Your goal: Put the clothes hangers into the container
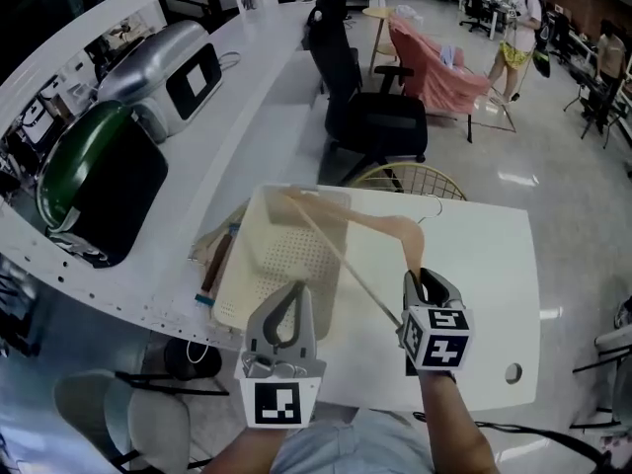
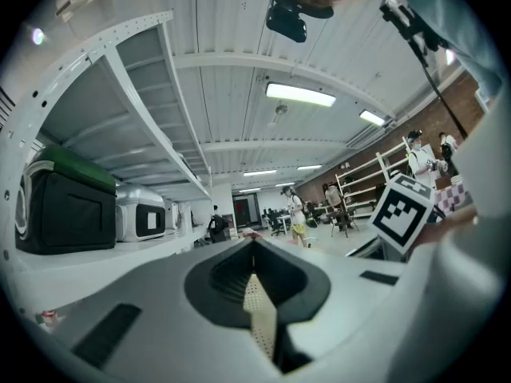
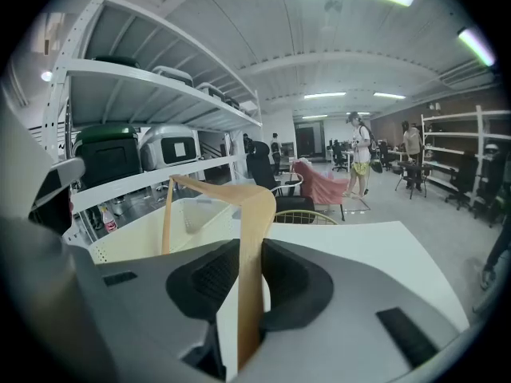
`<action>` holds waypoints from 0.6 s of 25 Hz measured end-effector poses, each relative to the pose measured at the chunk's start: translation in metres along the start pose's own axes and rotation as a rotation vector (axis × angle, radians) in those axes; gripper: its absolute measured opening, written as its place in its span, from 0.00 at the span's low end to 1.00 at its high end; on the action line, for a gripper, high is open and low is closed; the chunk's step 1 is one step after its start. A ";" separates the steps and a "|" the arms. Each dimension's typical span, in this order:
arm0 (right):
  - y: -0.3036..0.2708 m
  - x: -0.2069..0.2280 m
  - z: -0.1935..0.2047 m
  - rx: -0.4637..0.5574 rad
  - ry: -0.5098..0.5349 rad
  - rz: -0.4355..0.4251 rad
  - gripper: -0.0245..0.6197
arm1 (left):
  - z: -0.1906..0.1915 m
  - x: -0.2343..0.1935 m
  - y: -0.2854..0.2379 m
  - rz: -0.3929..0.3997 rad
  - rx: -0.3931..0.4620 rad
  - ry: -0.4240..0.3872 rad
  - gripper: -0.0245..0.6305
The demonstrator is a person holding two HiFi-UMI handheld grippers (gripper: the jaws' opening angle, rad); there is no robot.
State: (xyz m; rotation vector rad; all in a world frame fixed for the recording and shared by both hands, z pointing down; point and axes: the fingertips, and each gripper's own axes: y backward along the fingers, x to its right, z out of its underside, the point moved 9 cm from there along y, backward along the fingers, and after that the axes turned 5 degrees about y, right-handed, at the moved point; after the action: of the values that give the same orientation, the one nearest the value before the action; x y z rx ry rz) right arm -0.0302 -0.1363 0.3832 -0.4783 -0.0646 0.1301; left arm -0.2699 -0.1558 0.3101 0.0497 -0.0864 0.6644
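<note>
White table (image 1: pixel 494 265) with a cream perforated container (image 1: pixel 286 265) at its 9 o'clock edge. A wooden clothes hanger (image 1: pixel 390 227) slants over the container toward 11 o'clock from the right gripper (image 1: pixel 420 279), whose jaws are clamped on its arm. The left gripper (image 1: pixel 293 289) has its jaws pinched on the container's near wall.

right gripper (image 1: pixel 416 278): grips wooden hanger (image 1: pixel 390 223) | hanger: over cream container (image 1: pixel 269 250) | left gripper (image 1: pixel 293 290): at container rim

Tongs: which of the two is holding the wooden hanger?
The right tongs, clamped on an arm of the wooden hanger. The left tongs instead pinch the perforated wall of the cream container.
</note>
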 end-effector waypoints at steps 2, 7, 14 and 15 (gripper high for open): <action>-0.003 -0.014 -0.001 -0.015 0.005 0.028 0.18 | 0.002 -0.017 0.000 0.023 0.015 0.009 0.06; -0.011 -0.057 -0.002 -0.071 0.010 0.110 0.18 | 0.008 -0.068 -0.002 0.112 0.018 0.048 0.06; -0.021 -0.115 -0.005 -0.120 0.036 0.215 0.18 | 0.012 -0.119 -0.008 0.248 0.038 0.077 0.06; -0.022 -0.121 -0.004 -0.132 0.033 0.224 0.18 | 0.012 -0.124 -0.008 0.264 0.038 0.082 0.06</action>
State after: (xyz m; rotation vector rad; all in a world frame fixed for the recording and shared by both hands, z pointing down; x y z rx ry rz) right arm -0.1468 -0.1749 0.3858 -0.6184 0.0133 0.3385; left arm -0.3631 -0.2387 0.3103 0.0477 -0.0012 0.9309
